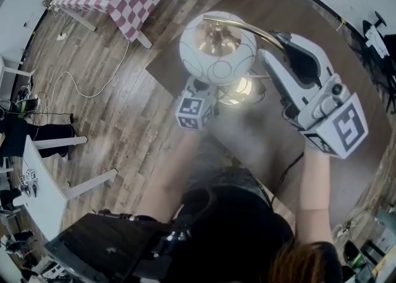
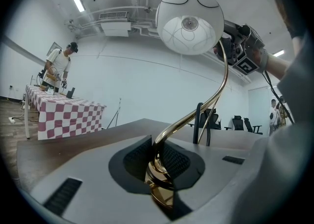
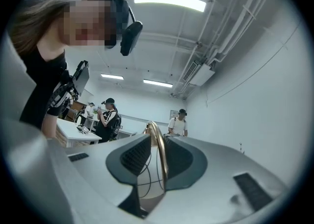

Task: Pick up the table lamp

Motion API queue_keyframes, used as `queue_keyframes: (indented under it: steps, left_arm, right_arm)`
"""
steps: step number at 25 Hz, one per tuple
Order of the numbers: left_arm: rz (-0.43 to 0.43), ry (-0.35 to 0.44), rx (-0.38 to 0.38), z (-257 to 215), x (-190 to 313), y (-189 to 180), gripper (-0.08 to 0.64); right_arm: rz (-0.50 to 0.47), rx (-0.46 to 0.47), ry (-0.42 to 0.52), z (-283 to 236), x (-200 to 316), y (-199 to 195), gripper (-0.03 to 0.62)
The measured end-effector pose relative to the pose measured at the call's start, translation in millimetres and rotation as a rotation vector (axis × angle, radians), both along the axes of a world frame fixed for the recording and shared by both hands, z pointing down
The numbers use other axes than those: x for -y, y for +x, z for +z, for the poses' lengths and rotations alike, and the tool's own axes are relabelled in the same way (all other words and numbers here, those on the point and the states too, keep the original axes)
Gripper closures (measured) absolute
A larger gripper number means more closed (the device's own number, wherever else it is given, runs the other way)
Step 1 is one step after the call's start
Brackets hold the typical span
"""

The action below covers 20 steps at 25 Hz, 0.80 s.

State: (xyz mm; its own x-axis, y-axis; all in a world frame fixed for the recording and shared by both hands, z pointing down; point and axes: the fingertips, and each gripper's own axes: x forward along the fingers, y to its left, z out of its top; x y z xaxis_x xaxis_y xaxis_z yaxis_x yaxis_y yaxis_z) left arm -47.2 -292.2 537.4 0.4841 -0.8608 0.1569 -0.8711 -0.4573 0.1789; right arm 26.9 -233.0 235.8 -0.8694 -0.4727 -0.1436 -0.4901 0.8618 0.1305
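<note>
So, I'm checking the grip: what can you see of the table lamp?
The table lamp has a white globe shade with thin line markings, its bulb showing through an opening, on a curved brass-coloured stem. The left gripper is shut on the stem low down, the right gripper higher up.

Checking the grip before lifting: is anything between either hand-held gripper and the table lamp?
Nothing visible. The left hand-held gripper is shut directly on the gold stem of the table lamp, low down; the right hand-held gripper is shut on that stem higher up.
</note>
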Motion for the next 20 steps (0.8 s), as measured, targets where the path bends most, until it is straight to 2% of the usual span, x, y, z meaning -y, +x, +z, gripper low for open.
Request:
queue_keyframes:
  steps: [7, 15, 20]
  left_arm:
    - [0.014, 0.008, 0.008, 2.1, -0.3, 2.0, 0.515]
    - [0.033, -0.001, -0.005, 2.0, 0.7, 5.8, 0.515]
    - [0.049, 0.007, 0.025, -0.8, 3.0, 5.8, 0.53]
  right_arm:
    - [-0.004, 0.002, 0.008, 2.0, 3.9, -2.1, 0.538]
    - [-0.016, 0.011, 0.017, -0.5, 2.9, -1.4, 0.541]
    - [-0.028, 0.043, 0.013, -5.1, 3.1, -4.4, 0.545]
